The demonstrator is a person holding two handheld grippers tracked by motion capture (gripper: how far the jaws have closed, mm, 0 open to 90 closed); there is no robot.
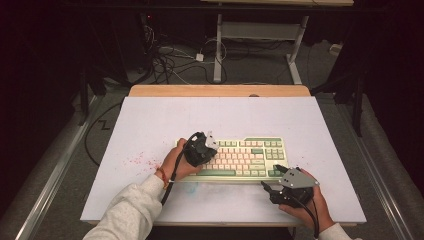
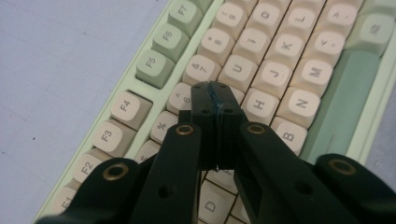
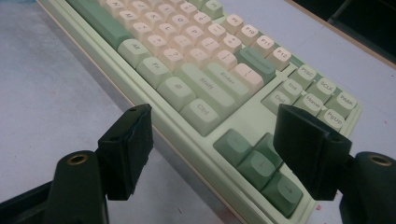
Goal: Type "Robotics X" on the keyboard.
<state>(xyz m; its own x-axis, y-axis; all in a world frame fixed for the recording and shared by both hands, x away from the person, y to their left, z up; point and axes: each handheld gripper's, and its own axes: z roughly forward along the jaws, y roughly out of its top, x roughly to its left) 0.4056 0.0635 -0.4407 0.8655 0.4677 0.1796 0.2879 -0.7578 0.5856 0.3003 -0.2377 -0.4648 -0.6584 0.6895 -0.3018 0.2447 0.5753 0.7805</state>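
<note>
A pale green keyboard with cream and green keys lies on the white tabletop, a little right of centre. My left gripper hovers over its left half, held by a hand in a light sleeve. In the left gripper view my left gripper is shut with nothing between the jaws, its tips just above the keys around 6, Y and H on the keyboard. My right gripper stands open at the front right corner. The right gripper view shows my right gripper with jaws wide either side of the arrow keys.
Pink specks stain the tabletop left of the keyboard, and a bluish smear lies in front of it. A wooden strip borders the far edge. Beyond it are cables on the floor and the legs of another table.
</note>
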